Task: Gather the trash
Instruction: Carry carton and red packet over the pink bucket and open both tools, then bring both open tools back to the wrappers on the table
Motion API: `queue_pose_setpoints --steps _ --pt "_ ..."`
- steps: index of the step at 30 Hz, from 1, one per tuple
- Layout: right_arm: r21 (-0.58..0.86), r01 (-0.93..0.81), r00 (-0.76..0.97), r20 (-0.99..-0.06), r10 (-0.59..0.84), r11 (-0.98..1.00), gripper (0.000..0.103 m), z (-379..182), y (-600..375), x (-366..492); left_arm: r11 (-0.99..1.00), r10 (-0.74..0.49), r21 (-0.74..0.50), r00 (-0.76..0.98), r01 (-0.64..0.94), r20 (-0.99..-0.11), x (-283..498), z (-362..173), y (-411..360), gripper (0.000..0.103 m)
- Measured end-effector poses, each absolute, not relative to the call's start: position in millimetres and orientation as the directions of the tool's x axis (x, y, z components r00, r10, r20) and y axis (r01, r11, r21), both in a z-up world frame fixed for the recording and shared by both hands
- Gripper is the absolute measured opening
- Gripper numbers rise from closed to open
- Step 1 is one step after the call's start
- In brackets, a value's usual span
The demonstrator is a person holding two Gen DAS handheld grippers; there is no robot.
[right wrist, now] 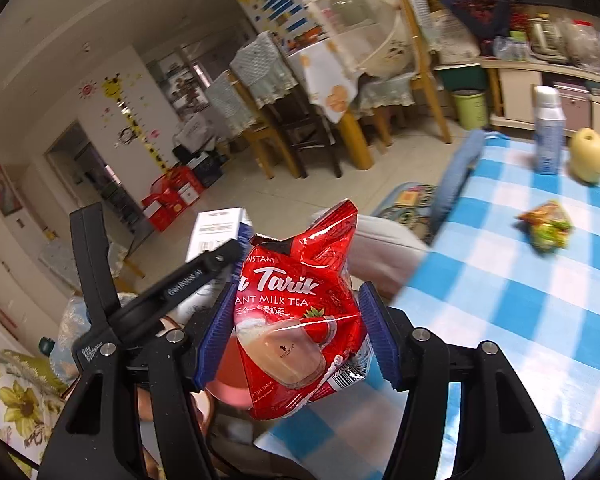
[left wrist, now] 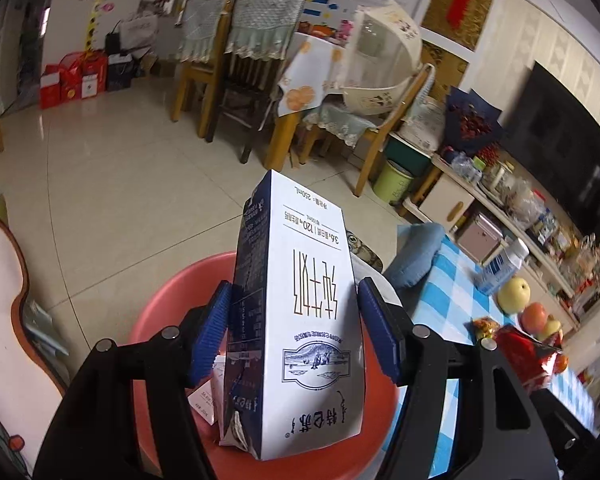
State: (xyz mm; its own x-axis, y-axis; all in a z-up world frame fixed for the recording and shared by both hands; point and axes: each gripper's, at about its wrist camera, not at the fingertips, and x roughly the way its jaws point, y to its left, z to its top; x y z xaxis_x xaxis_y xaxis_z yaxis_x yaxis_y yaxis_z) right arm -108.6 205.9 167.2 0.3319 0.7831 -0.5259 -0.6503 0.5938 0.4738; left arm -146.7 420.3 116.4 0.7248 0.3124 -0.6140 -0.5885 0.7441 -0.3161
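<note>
Left claw [left wrist: 296, 328] grips the carton [left wrist: 300, 320] mid-body above the basin [left wrist: 160, 304] at 6 o'clock: stiff, light, crushable. Right claw [right wrist: 298, 330] pinches the pouch [right wrist: 300, 312]: soft, slippery film.

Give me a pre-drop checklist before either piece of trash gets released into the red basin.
1. Left gripper holds the milk carton between both fingers: ok.
2. Carton is above the red basin: ok, the basin lies directly behind and below it in the left wrist view.
3. Right gripper holds the red milk tea packet: ok.
4. Packet is over the basin: cannot tell; only a blurred red patch shows under it, with the checked tablecloth beside it.
5. Trash remaining on the table: not ok, a small crumpled wrapper still lies there.
</note>
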Motion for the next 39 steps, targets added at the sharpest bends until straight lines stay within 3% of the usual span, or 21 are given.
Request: queue_pose_setpoints --steps 3,6,8,13,25,39 --pt "0.483 -0.657 0.311 -0.526 0.791 0.579 0.064 161.3 228.9 -105.2 0.711 0.319 -0.335 0.709 -0.618 -0.629 -149.6 112.0 432.9 0.065" --pt "0.530 -0.625 0.298 -0.517 0.803 0.573 0.075 150.5 240.9 -97.6 0.688 0.331 -0.335 0.690 -0.643 -0.644 -149.7 107.2 439.0 0.078" --pt "0.551 -0.594 0.303 -0.522 0.797 0.587 0.082 144.3 239.0 -93.0 0.680 0.337 -0.334 0.683 -0.652 -0.648 -150.3 104.9 440.1 0.080" --pt "0.561 -0.534 0.348 -0.536 0.769 0.633 0.088 137.8 210.7 -93.8 0.691 0.356 -0.333 0.703 -0.642 -0.616 -150.3 107.4 434.8 0.086" --pt "0.441 -0.504 0.448 -0.601 0.662 0.742 0.089 114.4 144.2 -114.9 0.833 0.319 -0.278 0.826 -0.478 -0.465 -132.5 126.2 384.0 0.092" --pt "0.311 -0.490 0.588 -0.572 0.572 0.814 0.095 113.0 83.1 -137.8 0.937 0.224 -0.117 0.824 -0.328 -0.520 -107.9 127.4 320.0 0.092"
